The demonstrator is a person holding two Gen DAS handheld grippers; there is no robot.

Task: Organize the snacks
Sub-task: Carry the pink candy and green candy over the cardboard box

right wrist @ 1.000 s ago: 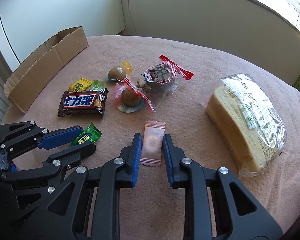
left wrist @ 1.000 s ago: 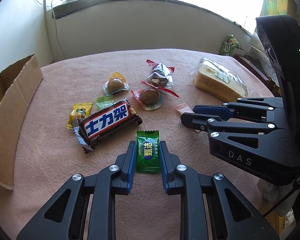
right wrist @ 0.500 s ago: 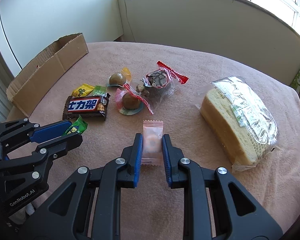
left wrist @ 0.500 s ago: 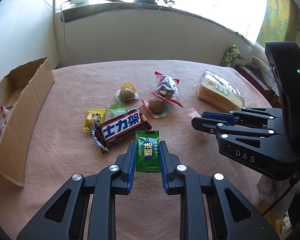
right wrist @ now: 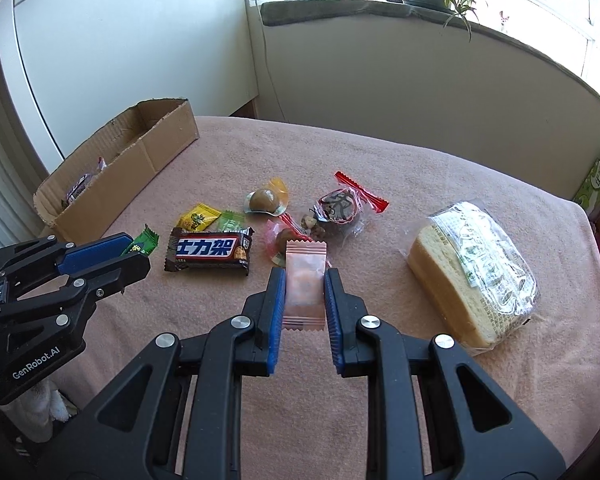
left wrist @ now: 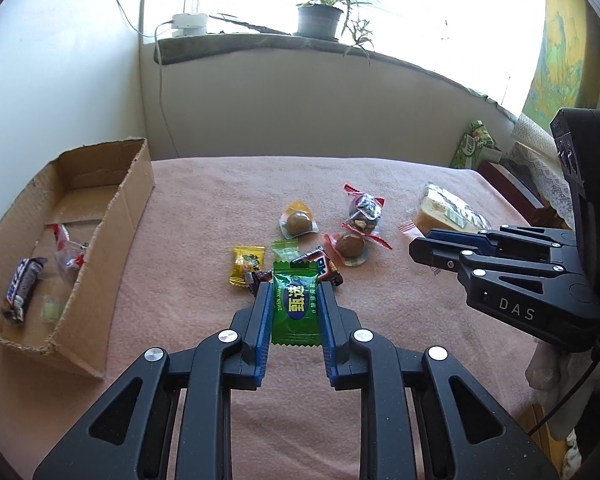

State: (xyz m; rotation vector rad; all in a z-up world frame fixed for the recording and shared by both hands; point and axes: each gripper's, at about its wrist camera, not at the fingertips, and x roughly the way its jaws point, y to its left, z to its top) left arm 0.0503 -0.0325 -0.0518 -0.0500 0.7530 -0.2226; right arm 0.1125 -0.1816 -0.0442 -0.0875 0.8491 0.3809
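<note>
My left gripper [left wrist: 295, 294] is shut on a green candy packet [left wrist: 295, 309] and holds it above the pink tablecloth; it also shows in the right wrist view [right wrist: 142, 243]. My right gripper [right wrist: 305, 280] is shut on a pink candy packet [right wrist: 305, 285], also lifted. A cardboard box [left wrist: 112, 216] at the left holds a few snacks; it also shows in the right wrist view [right wrist: 140, 160]. On the cloth lie a dark chocolate bar [right wrist: 210, 254], a yellow candy [right wrist: 198, 218], two round brown sweets [right wrist: 265, 200], a red-ended packet [right wrist: 340, 208] and wrapped bread [right wrist: 472, 268].
The table's pink cloth [right wrist: 380, 160] ends at a low wall behind. A windowsill carries a potted plant [left wrist: 320, 16] and a power strip [left wrist: 188, 24]. A green box [left wrist: 474, 148] stands off the table's right side.
Both grippers have risen from the cloth with their candy packets and pulled back. The box's inside has come into view on the left.
</note>
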